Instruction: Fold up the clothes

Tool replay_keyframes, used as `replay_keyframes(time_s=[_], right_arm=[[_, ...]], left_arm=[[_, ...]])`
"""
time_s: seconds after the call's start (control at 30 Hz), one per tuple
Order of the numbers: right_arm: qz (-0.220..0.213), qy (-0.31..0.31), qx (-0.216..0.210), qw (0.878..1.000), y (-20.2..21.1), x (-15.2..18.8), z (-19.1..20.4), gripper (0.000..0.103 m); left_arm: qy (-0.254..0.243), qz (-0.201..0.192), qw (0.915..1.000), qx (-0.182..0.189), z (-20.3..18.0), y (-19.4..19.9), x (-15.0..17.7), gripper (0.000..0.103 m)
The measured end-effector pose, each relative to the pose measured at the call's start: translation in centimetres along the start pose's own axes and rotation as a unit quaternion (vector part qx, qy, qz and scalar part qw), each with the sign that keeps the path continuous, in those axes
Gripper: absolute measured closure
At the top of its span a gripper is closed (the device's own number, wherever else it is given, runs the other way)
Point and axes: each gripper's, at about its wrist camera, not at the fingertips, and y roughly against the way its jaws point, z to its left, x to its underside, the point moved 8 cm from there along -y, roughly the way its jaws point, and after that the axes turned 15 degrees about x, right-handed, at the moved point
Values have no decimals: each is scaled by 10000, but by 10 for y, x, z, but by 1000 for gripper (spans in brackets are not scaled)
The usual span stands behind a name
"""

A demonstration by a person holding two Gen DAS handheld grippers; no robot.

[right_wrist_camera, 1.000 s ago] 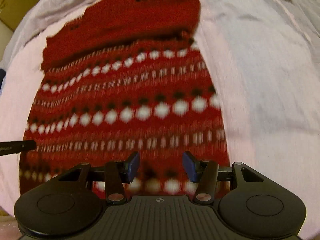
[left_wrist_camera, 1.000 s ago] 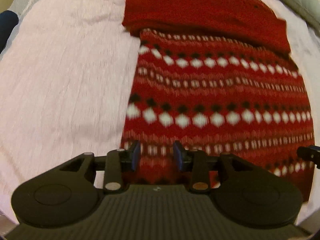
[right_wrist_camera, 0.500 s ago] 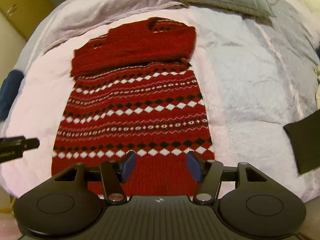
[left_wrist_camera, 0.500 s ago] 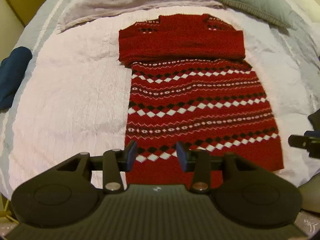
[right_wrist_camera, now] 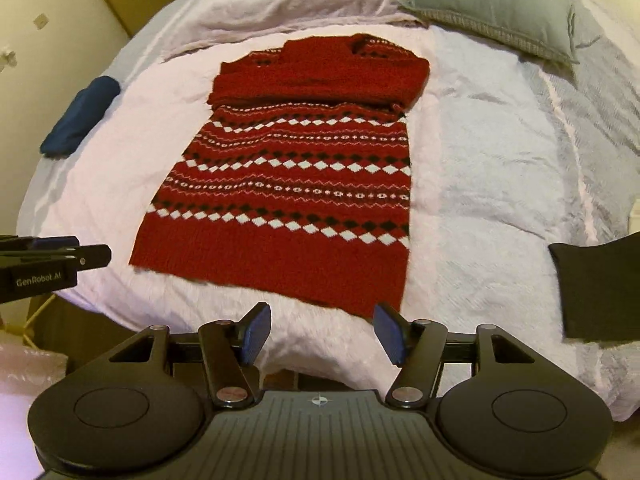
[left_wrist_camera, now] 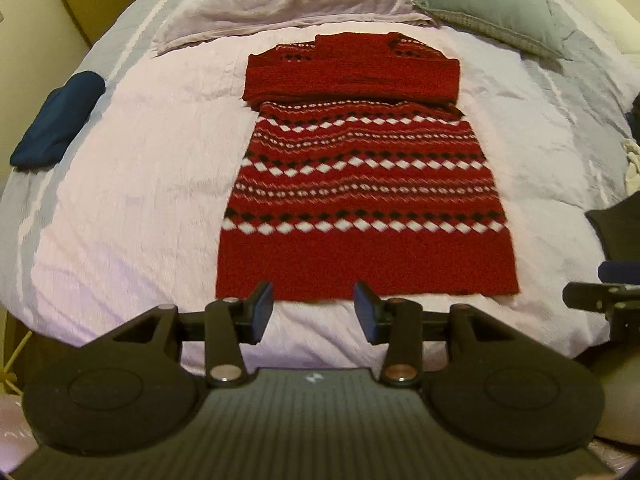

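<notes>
Hovering both tools over the near edge of the bed, I look down on a red knitted sweater with white and black diamond bands (left_wrist_camera: 362,184), spread flat across the middle of the frame on a pale pink textured bedspread (left_wrist_camera: 132,184). Its plain red sleeves are folded across the chest, towards the top centre, and its hem lies just beyond my fingertips. My left gripper (left_wrist_camera: 314,312) stands wide and empty at bottom centre; my right gripper (right_wrist_camera: 320,330), likewise wide with nothing between its blue pads, sits off the hem's right corner. A rolled dark blue garment (left_wrist_camera: 56,120) lies at the left edge, a black cloth (right_wrist_camera: 600,288) at the right, a grey cushion (right_wrist_camera: 496,8) at the upper right. The risk, as I judge it: pinching the bedspread along with the thick knit, or lifting the two hem corners unevenly, which would skew the fold and let the crossed sleeves slide loose.
</notes>
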Motion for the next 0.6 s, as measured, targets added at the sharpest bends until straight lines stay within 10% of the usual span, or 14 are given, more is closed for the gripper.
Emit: replay_keyframes(time_s=[0.37,0.6], right_arm=[[-31,-199,-215,9996,5,16,-19,43],[-56,-671,-367,9971,-12,13,-36,42]], left_arm=[[208,-256,9995,18,-7,22,19,62],[523,-494,9952,663,46,-3,6,60]])
